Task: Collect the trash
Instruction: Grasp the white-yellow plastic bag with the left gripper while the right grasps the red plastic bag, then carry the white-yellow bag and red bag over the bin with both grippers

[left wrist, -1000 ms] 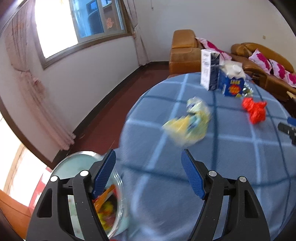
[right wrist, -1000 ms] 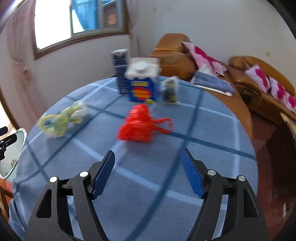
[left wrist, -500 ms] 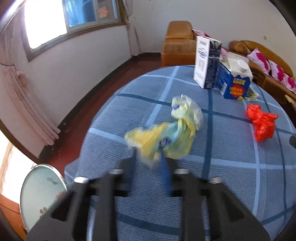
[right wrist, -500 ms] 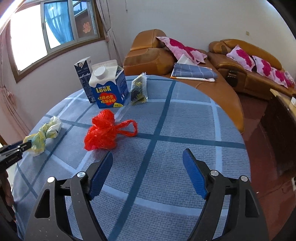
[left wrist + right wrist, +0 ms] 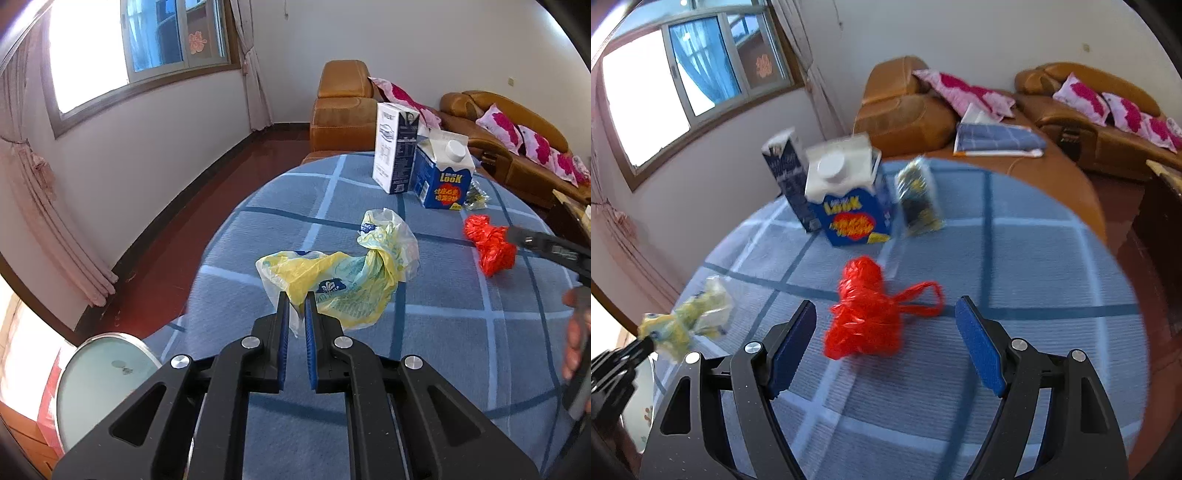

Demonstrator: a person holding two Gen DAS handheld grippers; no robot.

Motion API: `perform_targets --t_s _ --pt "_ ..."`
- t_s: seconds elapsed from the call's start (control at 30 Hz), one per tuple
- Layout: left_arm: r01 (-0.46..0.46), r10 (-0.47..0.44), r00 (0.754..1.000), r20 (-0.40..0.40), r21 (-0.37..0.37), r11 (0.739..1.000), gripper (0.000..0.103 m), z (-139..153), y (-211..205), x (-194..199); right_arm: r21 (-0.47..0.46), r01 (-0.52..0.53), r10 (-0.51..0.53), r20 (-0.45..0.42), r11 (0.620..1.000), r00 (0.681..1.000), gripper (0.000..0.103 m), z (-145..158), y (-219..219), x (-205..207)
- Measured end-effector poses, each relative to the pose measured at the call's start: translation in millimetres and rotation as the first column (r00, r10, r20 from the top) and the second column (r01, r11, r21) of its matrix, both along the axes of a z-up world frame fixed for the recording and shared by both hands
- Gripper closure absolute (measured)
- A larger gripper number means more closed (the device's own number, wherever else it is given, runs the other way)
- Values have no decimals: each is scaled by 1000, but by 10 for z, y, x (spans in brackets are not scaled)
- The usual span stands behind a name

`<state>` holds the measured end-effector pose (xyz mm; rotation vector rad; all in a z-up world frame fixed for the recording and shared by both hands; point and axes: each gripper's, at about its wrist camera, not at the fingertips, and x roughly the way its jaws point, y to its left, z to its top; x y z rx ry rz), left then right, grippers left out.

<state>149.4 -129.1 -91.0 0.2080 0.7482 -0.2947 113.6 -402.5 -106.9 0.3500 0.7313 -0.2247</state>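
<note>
**Crumpled yellow plastic bag pinched by the left tool, red one sitting between the right tool's jaws**

The crumpled yellow-and-clear plastic bag [image 5: 343, 273] lies on the round counter with the blue checked cloth [image 5: 443, 332], toward its 9 o'clock edge as the right wrist camera sees it. The left tool [image 5: 295, 306] has its blue pads nearly together, still closing the last little bit, and they're clamped on the near edge of that bag, so it's gripping it. You can spot the same pinch from the other camera, over at 8 o'clock [image 5: 650, 341].

The scrunched-up red plastic bag [image 5: 866, 321] with a loop handle sits about mid-counter. The right tool [image 5: 884, 321] is wide open, with the red bag between the two pads but not touching either as far as I can tell (that view's a bit blurry).

Further back, around 12 o'clock on the counter: a tall white-and-dark-blue carton [image 5: 393, 151], upright, touching or just beside a squat blue milk carton with a white screw cap [image 5: 443, 173], plus a small clear snack packet [image 5: 919, 197] right next to that on the 3 o'clock side.

Off the counter at 7 o'clock in the left view there's a round pale-green glass-topped stand [image 5: 103, 380]. Orange leather sofas with pink cushions [image 5: 517, 144] are behind everything.
</note>
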Motion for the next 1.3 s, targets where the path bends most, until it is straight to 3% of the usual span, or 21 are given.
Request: perform_targets --t_s 0.07,0.13,0.23,0.57,0.83,1.13,1.3 --pt "-13 13 1000 2 -1 1000 95 31 113 -17 13 7 -7 -29 1000 1000 33 -102 -1 90" --pt "-24 24 1000 6 0 1000 95 65 232 -42 54 -9 12 -60 999 998 70 -213 -34 152" --pt "-36 36 999 11 9 999 95 99 385 -89 62 -55 60 -79 997 995 86 -296 9 159" --pt "-81 79 996 29 62 995 95 176 897 -409 -4 -223 223 3 975 975 90 -59 434 20" --pt "-165 162 986 34 95 982 95 176 1366 -574 -64 -433 436 43 899 899 90 126 1165 34" --pt "-246 246 969 18 124 961 95 77 1822 -667 -140 -551 559 22 822 829 90 156 1736 115" --pt "-272 272 962 17 131 953 95 58 1952 -697 -156 -585 594 14 796 805 90 145 1923 163"
